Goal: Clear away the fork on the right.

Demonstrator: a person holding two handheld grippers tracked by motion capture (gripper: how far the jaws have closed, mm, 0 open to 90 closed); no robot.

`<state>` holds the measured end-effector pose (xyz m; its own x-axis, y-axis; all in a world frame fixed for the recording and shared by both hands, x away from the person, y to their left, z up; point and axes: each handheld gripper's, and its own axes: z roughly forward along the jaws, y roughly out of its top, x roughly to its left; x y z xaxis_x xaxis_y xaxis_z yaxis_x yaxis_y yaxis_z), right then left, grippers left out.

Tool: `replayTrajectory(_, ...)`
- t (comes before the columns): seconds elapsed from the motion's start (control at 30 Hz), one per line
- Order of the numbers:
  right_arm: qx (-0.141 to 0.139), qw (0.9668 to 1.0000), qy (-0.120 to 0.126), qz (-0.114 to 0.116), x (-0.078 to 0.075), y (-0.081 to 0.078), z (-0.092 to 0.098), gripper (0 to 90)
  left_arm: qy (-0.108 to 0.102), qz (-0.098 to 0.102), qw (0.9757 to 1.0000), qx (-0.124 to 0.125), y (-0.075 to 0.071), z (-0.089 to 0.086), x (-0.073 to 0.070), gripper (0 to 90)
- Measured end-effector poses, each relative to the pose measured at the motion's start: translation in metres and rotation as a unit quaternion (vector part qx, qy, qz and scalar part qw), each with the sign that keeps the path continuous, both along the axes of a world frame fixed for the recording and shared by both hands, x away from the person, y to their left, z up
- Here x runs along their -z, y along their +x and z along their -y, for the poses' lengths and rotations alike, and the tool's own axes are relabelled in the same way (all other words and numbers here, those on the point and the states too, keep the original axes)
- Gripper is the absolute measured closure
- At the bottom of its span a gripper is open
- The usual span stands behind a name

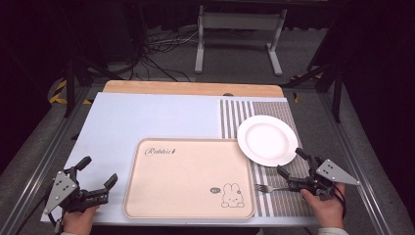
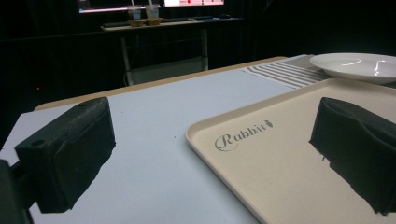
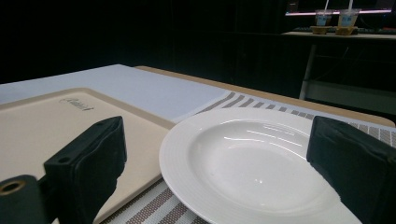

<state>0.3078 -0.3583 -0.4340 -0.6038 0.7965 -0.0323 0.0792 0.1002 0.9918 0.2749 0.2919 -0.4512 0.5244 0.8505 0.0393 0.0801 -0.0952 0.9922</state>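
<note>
A beige tray (image 1: 161,196) printed with "Rabbit" and a bunny lies at the front middle of the table. A white deep plate (image 1: 267,139) rests on the striped placemat (image 1: 235,115), its rim over the tray's far right corner. A metal fork (image 1: 266,187) lies on the placemat right of the tray, its handle running under my right gripper (image 1: 290,162), which is open and faces the plate (image 3: 252,168). My left gripper (image 1: 100,171) is open beside the tray's left edge. In the left gripper view its jaws straddle the tray's rim (image 2: 201,128), with nothing between them.
A pale blue mat (image 1: 147,117) covers the table, with a wooden strip (image 1: 191,88) along the far edge. Beyond it stand a white frame (image 1: 240,39) and floor cables (image 1: 161,54). Two drink cups (image 3: 332,21) sit on a distant desk.
</note>
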Motion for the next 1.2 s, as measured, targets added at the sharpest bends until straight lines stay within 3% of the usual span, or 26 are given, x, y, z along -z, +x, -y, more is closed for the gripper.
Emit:
replayTrajectory(0.53,-0.001,1.0,-0.003,-0.002,-0.002,0.0,0.0,5.7,0.012,0.005,0.9999,0.004,-0.002,0.004,-0.002,0.7)
replayTrajectory(0.63,-0.001,0.9999,-0.013,-0.006,-0.004,0.0,-0.001,6.0,0.011,0.004,0.9999,0.001,-0.002,0.003,-0.002,0.7)
replayTrajectory(0.83,-0.028,0.999,-0.029,-0.018,-0.019,0.006,0.0,4.6,0.011,0.002,0.9999,-0.001,-0.003,0.004,-0.002,0.7)
replayTrajectory(0.93,-0.052,0.9955,-0.071,-0.036,-0.032,0.012,-0.003,3.5,0.014,0.001,0.9999,-0.001,-0.003,0.005,-0.002,0.7)
replayTrajectory(1.07,-0.067,0.9944,-0.066,-0.048,-0.045,0.015,-0.007,3.3,0.014,0.002,0.9999,-0.002,-0.003,0.005,-0.002,0.7)
replayTrajectory(1.2,-0.092,0.9859,-0.121,-0.07,-0.059,0.019,-0.019,4.3,0.014,0.003,0.9999,0.0,-0.003,0.004,-0.002,0.7)
